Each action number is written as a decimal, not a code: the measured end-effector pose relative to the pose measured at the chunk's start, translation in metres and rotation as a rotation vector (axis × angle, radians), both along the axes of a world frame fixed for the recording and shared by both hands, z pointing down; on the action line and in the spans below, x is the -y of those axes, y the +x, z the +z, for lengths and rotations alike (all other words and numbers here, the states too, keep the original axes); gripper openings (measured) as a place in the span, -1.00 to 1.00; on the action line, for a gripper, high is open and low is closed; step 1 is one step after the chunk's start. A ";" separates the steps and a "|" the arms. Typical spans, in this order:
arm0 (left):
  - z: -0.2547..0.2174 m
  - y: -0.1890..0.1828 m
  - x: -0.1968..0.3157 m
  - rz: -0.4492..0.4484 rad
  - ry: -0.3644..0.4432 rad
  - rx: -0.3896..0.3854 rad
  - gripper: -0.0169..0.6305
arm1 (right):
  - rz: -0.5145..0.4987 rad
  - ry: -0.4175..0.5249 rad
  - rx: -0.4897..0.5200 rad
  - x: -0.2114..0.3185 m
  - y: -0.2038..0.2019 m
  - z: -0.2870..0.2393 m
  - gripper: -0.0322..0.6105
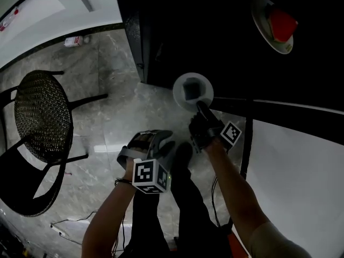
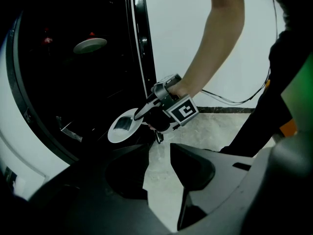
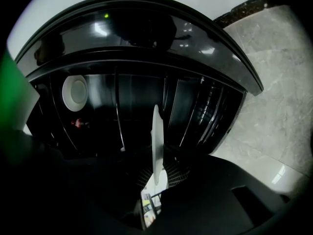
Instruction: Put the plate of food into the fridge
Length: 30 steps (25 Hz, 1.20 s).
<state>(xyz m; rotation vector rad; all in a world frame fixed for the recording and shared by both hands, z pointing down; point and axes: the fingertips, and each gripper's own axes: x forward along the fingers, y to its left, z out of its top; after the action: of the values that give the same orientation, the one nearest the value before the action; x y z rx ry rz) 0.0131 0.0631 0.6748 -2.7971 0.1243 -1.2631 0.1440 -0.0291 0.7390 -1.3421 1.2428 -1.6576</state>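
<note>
A white plate (image 1: 192,92) carries a dark square piece of food (image 1: 191,88). My right gripper (image 1: 200,107) is shut on its near rim and holds it in front of the dark open fridge (image 1: 226,63). In the right gripper view the plate (image 3: 156,141) shows edge-on between the jaws of the right gripper (image 3: 157,173). From the left gripper view, that same plate (image 2: 123,125) hangs at the fridge opening. My left gripper (image 1: 171,147) hovers lower and to the left, open with only floor between its jaws, as the left gripper (image 2: 159,153) shows in its own view.
Inside the fridge rests another plate (image 1: 274,26) with red food, also seen as a second plate (image 3: 75,93). The fridge door edge (image 2: 139,38) stands upright beside a white wall. A black woven chair (image 1: 40,122) stands on the marble floor (image 1: 107,117) at the left. Cables lie on the floor.
</note>
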 end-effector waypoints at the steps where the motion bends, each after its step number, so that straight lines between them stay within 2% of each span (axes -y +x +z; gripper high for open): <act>1: 0.003 0.000 -0.001 0.008 -0.001 0.002 -0.51 | 0.011 0.004 0.005 0.001 0.001 0.003 -0.77; 6: 0.019 -0.003 -0.005 0.046 -0.002 0.031 -0.51 | 0.036 0.016 0.016 0.006 0.007 0.014 -0.77; 20: 0.043 0.000 -0.002 0.090 0.024 0.039 -0.51 | 0.122 0.045 0.000 0.023 0.035 0.053 -0.76; 30: 0.068 -0.008 -0.002 0.130 0.051 0.065 -0.51 | 0.151 0.064 -0.053 0.038 0.051 0.089 -0.77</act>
<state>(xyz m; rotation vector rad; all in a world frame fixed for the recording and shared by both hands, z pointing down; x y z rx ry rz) 0.0050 0.0656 0.7427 -2.6696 -0.0281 -1.3001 0.1950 -0.0675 0.8276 -1.4130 1.1834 -1.4751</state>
